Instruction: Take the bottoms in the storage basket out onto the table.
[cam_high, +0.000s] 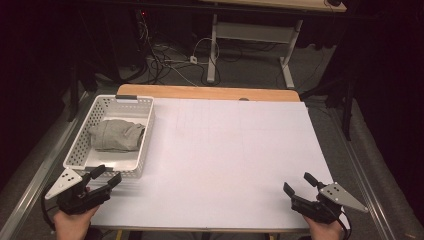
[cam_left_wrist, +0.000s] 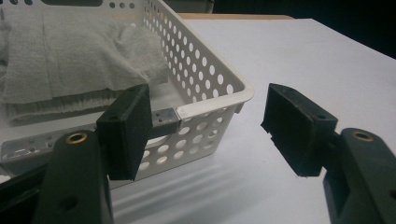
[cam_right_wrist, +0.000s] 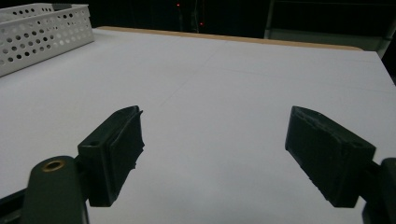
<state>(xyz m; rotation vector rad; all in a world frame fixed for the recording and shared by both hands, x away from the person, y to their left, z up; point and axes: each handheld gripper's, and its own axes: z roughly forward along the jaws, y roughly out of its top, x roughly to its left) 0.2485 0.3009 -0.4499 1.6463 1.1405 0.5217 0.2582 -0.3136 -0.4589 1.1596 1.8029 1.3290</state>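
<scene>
The white basket (cam_high: 111, 136) holding a grey cloth (cam_high: 116, 135) sits just ahead of the left hand-held gripper (cam_high: 109, 176), whose jaws are spread and empty.

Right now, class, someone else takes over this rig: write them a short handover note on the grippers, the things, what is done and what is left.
Left gripper: open, empty, at the basket's near corner.
Right gripper: open, empty, over the table's near right corner.
Basket: far left on the table; a folded grey cloth lies inside.
Done: nothing gripped yet.
Left: probably the left gripper reaches into the basket for the cloth.
</scene>
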